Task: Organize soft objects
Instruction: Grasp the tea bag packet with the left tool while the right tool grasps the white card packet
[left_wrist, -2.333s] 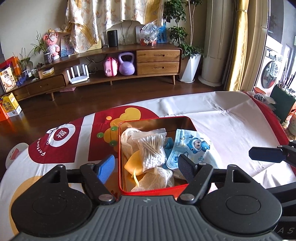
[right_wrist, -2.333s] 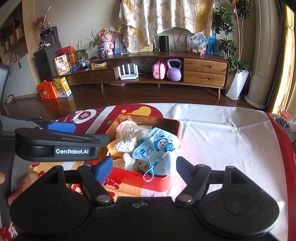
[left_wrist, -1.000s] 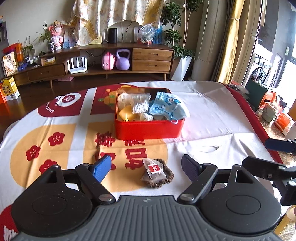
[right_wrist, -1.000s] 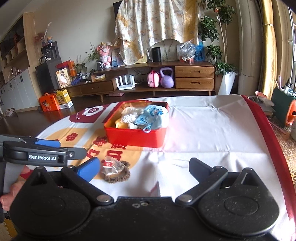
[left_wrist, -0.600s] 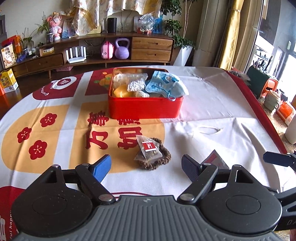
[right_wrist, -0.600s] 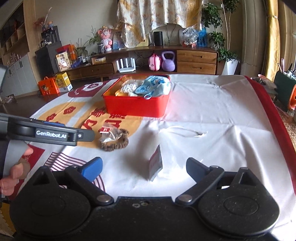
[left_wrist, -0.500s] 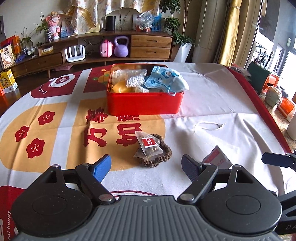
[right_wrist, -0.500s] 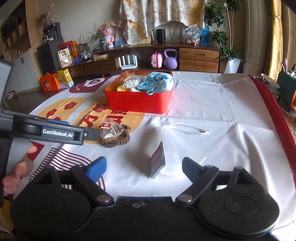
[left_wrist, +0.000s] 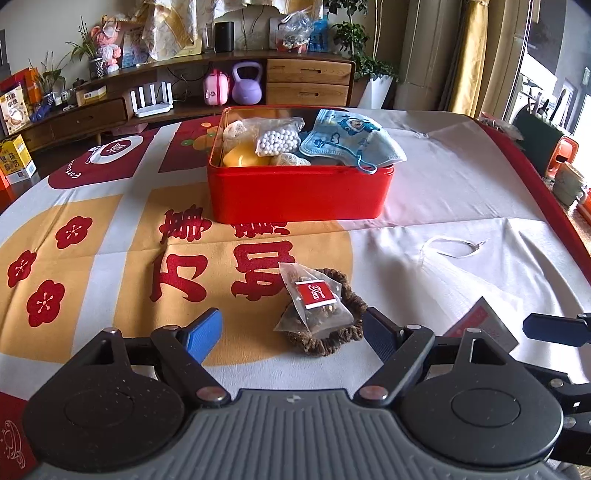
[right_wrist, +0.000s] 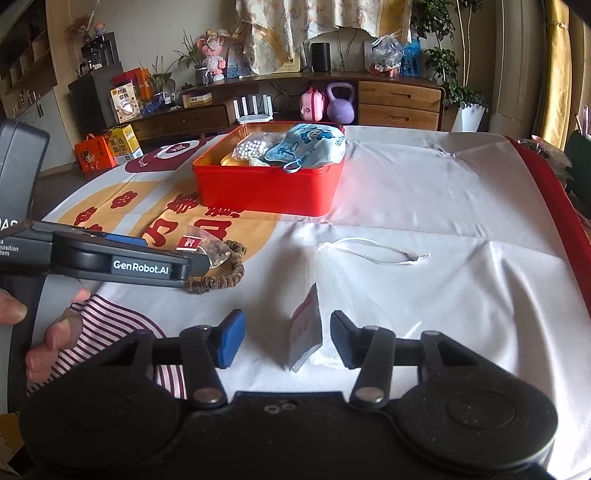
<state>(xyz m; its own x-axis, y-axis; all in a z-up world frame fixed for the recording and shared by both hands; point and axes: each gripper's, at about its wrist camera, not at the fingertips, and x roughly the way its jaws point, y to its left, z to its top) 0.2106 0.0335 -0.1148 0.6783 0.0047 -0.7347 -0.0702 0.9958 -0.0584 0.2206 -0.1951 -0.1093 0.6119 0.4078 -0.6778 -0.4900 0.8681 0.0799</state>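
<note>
Left claw (left_wrist: 291, 330) released, jaws wide, straddling the tea bag (left_wrist: 314, 301) that lies on a brown scrunchie (left_wrist: 343, 325) on the table (left_wrist: 443, 206); pads not touching either. Right claw (right_wrist: 286, 341) closing, a small sachet (right_wrist: 304, 332) standing on edge between the jaws, pads still apart from it. Red tin (left_wrist: 299, 192) at the far side, holding a blue mask (left_wrist: 347, 138), bead bag (left_wrist: 279, 138). Loose white string (right_wrist: 373, 251) right of the scrunchie.

Both wrist views face the red tin (left_wrist: 299, 195) (right_wrist: 266, 188) low, near.

right gripper (right_wrist: 287, 341) closing around upright sachet (right_wrist: 306, 328), red tin (right_wrist: 266, 188) beyond
</note>
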